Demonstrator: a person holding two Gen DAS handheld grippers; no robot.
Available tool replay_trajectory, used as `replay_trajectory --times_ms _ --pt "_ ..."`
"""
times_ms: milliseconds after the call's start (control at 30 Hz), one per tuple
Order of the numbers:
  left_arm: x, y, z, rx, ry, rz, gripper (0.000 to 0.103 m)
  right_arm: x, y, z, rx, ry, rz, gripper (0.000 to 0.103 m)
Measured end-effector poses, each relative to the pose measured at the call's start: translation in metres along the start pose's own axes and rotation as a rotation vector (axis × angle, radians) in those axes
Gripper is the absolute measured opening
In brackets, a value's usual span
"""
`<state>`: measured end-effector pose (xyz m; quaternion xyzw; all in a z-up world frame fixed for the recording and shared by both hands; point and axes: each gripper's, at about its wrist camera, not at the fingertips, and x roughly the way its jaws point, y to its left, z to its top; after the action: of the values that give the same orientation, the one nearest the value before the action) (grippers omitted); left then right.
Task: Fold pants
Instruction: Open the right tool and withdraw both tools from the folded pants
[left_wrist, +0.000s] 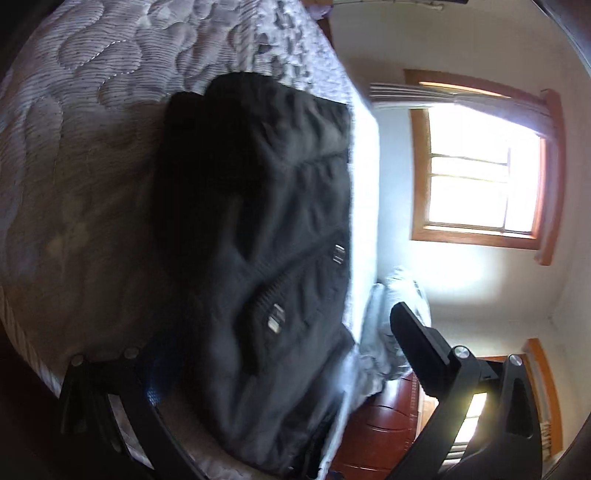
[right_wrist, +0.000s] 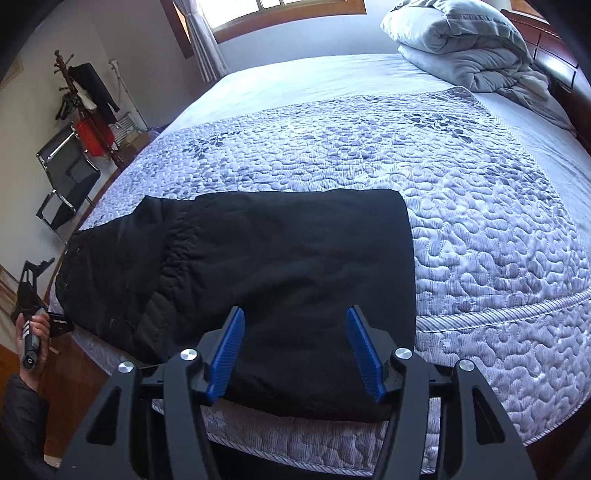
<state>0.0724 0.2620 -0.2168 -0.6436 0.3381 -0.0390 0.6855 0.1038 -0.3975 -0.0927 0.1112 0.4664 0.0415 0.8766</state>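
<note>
While the black padded fabric pants (right_wrist: 258, 280) lie part-folded at the quilted grey bed's (right_wrist: 480, 229) near edge, your right gripper (right_wrist: 295, 354) and left gripper (left_wrist: 266, 354) hang spread and empty, so you probably next pinch the waist end and fold it over.

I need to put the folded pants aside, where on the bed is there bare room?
Bare quilt lies right of the black pants, and plain sheet beyond it toward the window. The far right corner is crowded by the bundled duvet.
</note>
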Motion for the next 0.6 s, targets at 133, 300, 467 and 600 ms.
replay_trajectory --times_ms 133,300,467,600 --pt "0.017 -0.006 0.013 -0.012 0.069 0.09 0.1 0.0 0.004 0.001 -0.011 0.0 0.0 0.063" --pt "0.027 -0.008 0.023 -0.03 0.135 0.125 0.1 0.005 0.007 0.0 -0.015 0.009 -0.002 0.064" --pt "0.025 -0.005 0.029 -0.11 0.126 0.065 0.1 0.01 0.013 -0.002 -0.038 0.022 -0.01 0.064" --pt "0.021 -0.022 0.022 -0.045 0.085 -0.081 0.1 0.011 0.014 -0.002 -0.043 0.027 -0.012 0.064"
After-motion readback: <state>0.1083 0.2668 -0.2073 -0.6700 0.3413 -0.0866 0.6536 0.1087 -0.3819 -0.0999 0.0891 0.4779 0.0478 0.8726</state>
